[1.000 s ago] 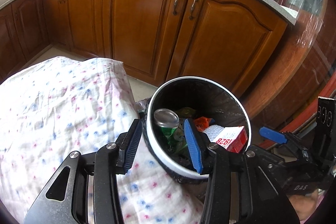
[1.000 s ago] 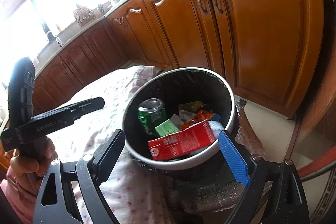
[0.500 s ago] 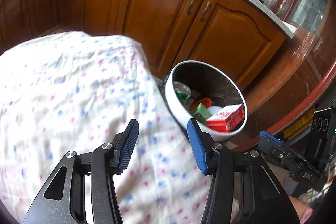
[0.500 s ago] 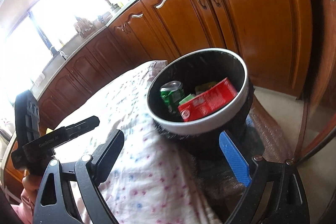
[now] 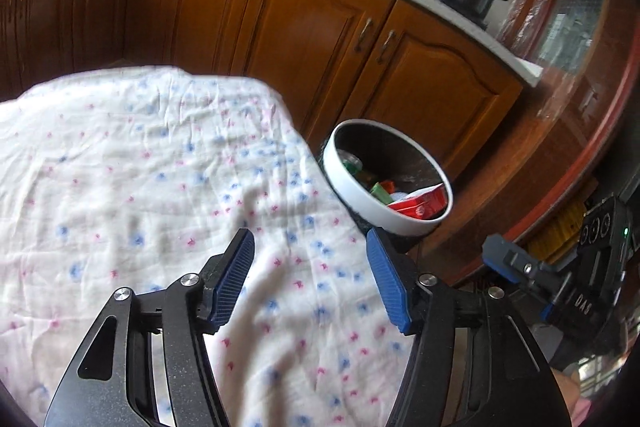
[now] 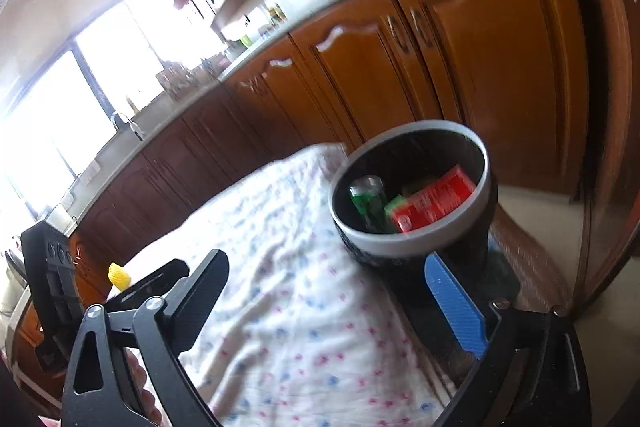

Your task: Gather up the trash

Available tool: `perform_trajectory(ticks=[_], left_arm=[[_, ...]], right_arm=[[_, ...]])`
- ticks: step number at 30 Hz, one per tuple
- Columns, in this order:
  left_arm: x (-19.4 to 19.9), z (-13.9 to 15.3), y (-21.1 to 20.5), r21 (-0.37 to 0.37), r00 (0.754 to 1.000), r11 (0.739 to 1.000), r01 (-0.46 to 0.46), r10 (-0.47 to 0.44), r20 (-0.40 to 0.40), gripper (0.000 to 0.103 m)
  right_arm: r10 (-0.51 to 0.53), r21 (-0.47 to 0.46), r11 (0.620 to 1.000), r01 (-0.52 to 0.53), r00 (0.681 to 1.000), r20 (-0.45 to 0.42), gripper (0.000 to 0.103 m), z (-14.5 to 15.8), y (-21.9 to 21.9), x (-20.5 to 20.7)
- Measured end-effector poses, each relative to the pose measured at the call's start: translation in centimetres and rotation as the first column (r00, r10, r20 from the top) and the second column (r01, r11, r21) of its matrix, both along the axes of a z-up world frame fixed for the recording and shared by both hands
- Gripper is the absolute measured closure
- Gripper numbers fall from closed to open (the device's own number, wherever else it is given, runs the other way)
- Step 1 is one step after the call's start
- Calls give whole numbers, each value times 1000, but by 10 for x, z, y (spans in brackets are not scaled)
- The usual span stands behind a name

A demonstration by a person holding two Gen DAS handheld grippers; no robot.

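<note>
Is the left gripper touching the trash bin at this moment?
Apart. The left wrist view shows the left gripper open and empty over the floral cloth, with cloth visible between its fingertips and the trash bin.

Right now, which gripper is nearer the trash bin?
Right. The right gripper hangs open just beside the trash bin; the left gripper hovers open over the floral cloth, farther off.

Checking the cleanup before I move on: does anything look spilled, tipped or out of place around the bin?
Nothing stands out. The bin stands upright beside the cloth-covered table, with the red carton and green can inside it. Both grippers, left and right, are open and hold nothing.
</note>
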State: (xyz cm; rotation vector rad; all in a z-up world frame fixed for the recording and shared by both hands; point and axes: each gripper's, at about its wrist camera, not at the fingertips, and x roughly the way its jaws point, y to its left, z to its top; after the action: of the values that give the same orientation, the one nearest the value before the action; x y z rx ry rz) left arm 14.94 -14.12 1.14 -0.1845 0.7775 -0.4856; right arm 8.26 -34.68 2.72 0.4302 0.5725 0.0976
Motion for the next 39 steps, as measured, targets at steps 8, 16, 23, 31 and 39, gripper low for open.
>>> perform_trajectory(ticks=[8,16,23,31,39], left_arm=[[-39,40,14,-7,977,999,-52,52,207,10],[-75,26,27,51,935,985,-167,142,325,0],[-86,15,42,70,929,975,-212,179,324,0],[-93,13,46,83,919,966,-243,202,339,0],[-99,12,47,95,912,961,-258,210,351,0]], right_arm=[[-117,-150,977,149,971,207,0,29,27,-35],[-113,-229,960,164,970,217,0,-1,47,-41],[-106,-249,956,154,975,197,0,-9,51,-42],[-106,-255,955,154,976,190,0,-11,52,-44],[-98,-287,944,163,969,228,0,-6,60,-52]])
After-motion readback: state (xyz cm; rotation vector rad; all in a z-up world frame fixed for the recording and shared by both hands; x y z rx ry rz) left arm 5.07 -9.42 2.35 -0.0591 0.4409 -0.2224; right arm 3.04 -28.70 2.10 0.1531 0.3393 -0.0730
